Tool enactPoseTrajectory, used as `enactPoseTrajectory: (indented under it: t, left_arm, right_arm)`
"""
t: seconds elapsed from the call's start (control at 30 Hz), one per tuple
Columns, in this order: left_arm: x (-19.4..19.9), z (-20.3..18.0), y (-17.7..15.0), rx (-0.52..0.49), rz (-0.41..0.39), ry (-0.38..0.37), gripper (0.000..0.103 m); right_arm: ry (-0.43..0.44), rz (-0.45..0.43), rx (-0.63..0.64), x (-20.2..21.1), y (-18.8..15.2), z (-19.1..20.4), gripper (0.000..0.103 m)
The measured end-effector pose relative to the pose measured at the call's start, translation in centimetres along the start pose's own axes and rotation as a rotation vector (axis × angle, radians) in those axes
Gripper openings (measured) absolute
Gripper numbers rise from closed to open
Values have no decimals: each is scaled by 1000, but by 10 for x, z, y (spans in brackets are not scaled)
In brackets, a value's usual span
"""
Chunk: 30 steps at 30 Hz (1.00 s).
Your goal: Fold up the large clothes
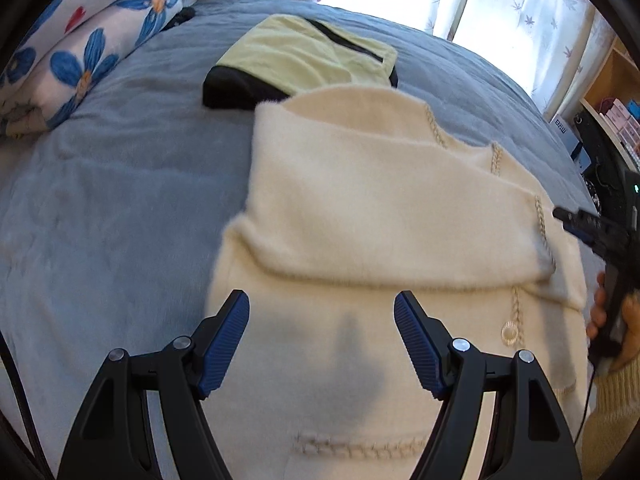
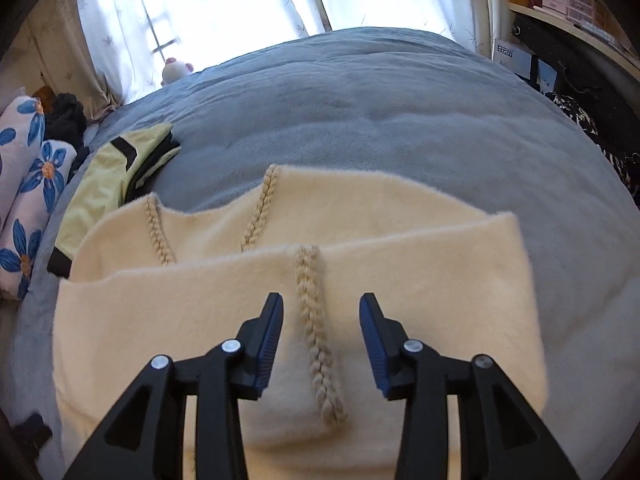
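A cream fuzzy cardigan (image 1: pixel 360 208) with braided trim lies partly folded on the grey-blue bed cover (image 1: pixel 112 184); a sleeve is laid across its body. My left gripper (image 1: pixel 322 304) hovers open above its lower part, nothing between the fingers. At the right edge of the left wrist view the other gripper (image 1: pixel 580 224) shows, held by a hand (image 1: pixel 600 312). In the right wrist view the same cardigan (image 2: pixel 200 304) fills the near part. My right gripper (image 2: pixel 322 308) is open above a braided strip (image 2: pixel 316 332), not touching the cloth.
A folded pale-yellow and black garment (image 1: pixel 304 56) lies beyond the cardigan, seen also as the yellow garment (image 2: pixel 108 176). Blue-flowered pillows (image 1: pixel 88 52) lie at the left. A small plush toy (image 2: pixel 176 70) sits by the curtained window. Shelves and a dark desk (image 2: pixel 568 24) stand at the right.
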<state>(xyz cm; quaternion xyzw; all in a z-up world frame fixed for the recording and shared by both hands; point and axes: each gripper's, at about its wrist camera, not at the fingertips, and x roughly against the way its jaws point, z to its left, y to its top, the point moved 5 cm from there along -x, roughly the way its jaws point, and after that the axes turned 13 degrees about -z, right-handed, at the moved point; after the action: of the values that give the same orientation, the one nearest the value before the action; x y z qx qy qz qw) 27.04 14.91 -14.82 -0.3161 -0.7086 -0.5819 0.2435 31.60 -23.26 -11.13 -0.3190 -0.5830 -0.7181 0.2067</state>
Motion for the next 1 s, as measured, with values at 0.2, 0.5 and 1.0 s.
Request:
enactPoseTrajectory:
  t: [0.2,0.5,1.0]
  left_arm:
    - [-45,-43,30,-49,9,-78,74]
    - [-106,-70,9,-122,52,-16,74]
    - [-98,-30,11,-157,15,82,74]
  right_arm:
    - [102,60,86,14,-26,50,40]
    - [158,109,229,3,-69,107,40]
    - [23,62,168,9,-68,35,40]
